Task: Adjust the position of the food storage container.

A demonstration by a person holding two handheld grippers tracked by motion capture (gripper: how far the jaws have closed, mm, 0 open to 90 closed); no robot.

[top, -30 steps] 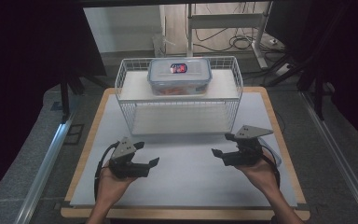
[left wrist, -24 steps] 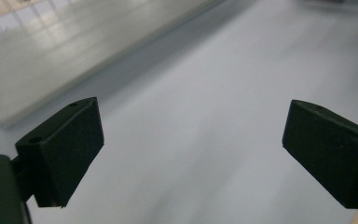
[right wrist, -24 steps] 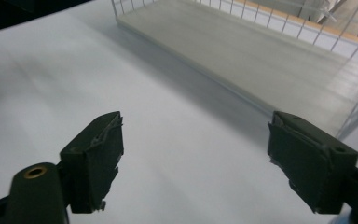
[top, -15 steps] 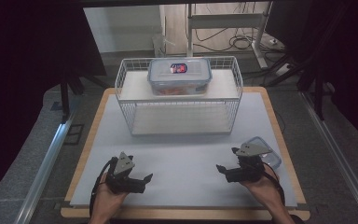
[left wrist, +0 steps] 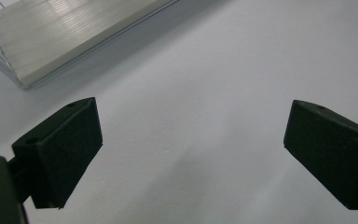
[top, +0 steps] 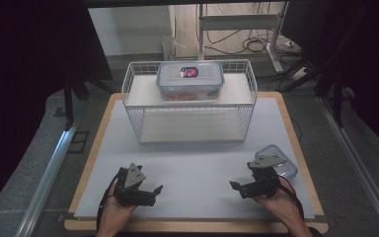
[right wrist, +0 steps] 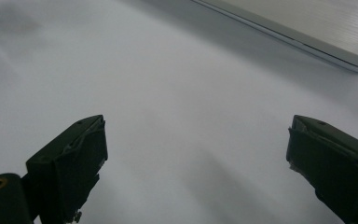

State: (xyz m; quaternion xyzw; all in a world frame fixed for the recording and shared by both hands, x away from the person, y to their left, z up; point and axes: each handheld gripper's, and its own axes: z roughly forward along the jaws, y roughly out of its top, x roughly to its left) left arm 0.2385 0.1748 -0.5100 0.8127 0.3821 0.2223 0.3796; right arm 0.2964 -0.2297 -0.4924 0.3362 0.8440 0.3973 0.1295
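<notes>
While both grippers rest low over the white mat [top: 197, 163], we see the left gripper [top: 155, 191] and the right gripper [top: 236, 187] with jaws spread wide and nothing between them; the right one's have just been opening. Just behind the right gripper lies a lid [top: 282, 163], seen from the high view. Well ahead stands the wire basket [top: 133, 94], a lidded box [top: 190, 81] on top. Each gripper view adds the basket's shelf edge [left wrist: 74, 42].
</notes>
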